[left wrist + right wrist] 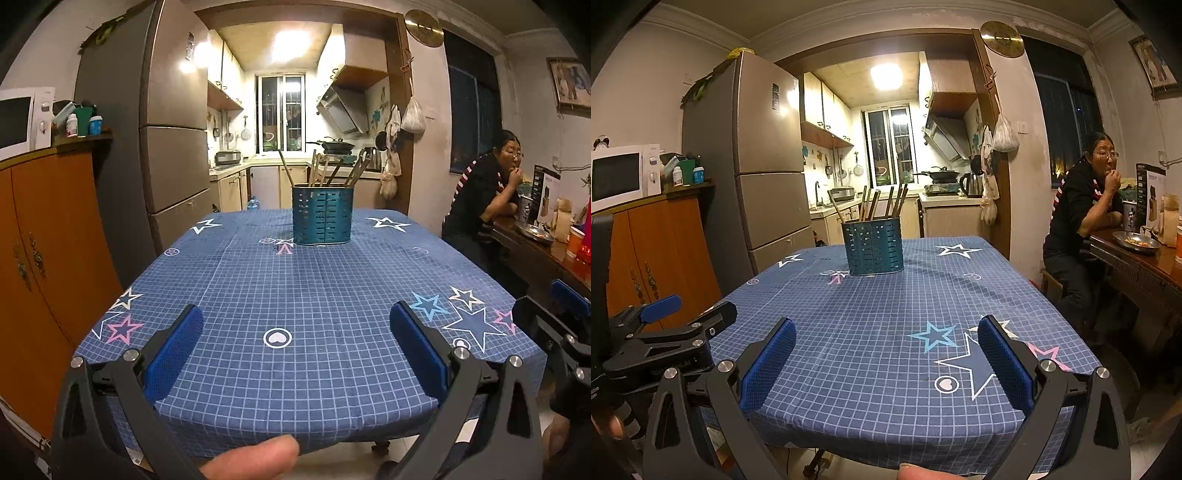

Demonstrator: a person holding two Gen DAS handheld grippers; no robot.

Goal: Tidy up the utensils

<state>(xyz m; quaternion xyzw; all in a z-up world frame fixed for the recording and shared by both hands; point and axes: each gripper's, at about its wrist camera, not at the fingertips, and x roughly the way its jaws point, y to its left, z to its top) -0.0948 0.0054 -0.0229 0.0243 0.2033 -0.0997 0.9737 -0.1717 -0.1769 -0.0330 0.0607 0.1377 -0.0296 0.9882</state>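
Several wooden utensils (325, 168) stand upright and fanned out in a teal perforated holder (322, 214), which sits toward the far end of the bench (295, 295), roughly on its centre line and well apart from both tools. Nothing else lies on the blue star-patterned cloth, so the sorting appears either done or not yet begun; I cannot tell which. Both tools hover at the near edge of the bench: the left tool (295, 350) has its blue pads spread wide and holds nothing, and the right tool (884, 362) is likewise wide and empty. To work well from here, one tool should reach forward and steady the holder's wall while the other closes on a single handle near its top, lifting straight up so the neighbours are not dragged along or the holder tipped.
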